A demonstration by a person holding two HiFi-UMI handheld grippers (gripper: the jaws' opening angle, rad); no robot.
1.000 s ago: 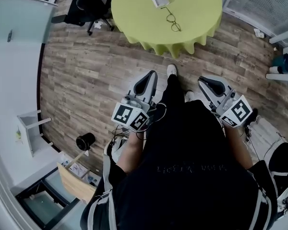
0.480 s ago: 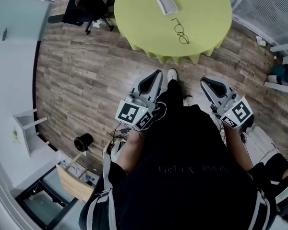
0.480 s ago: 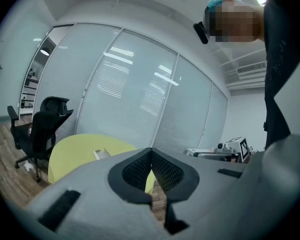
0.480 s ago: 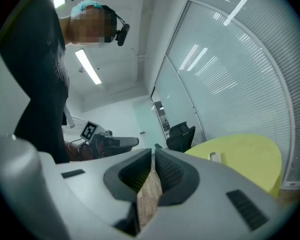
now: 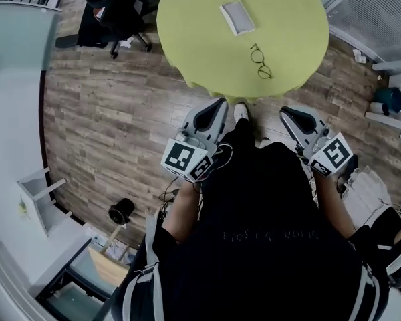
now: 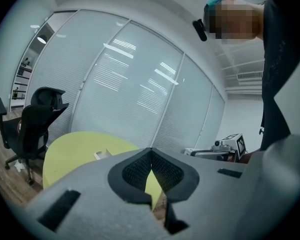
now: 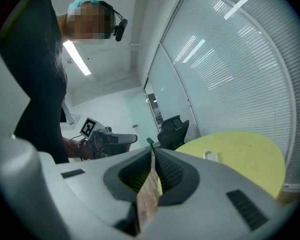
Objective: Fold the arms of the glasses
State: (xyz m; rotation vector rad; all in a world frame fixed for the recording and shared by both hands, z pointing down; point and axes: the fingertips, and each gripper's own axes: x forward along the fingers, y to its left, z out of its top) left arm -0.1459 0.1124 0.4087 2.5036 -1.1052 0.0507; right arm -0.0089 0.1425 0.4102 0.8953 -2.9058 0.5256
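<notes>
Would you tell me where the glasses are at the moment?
Head view: the glasses lie on the round yellow table, right of its centre, just nearer the person than the small grey case.

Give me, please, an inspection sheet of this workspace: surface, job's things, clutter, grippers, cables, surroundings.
Surface: round table under a yellow-green cloth, mostly bare.
Job's things: glasses lie on the cloth, untouched; too small to tell how the arms stand.
Clutter: one flat grey-white item on the table, apart from the glasses.
Grippers: left hand-held gripper and right hand-held gripper are both shut and empty, held near the table's edge, away from the glasses.
Cables: black cables loop by the left wrist.
Surroundings: wood floor, black office chair, blinds behind glass.
</notes>
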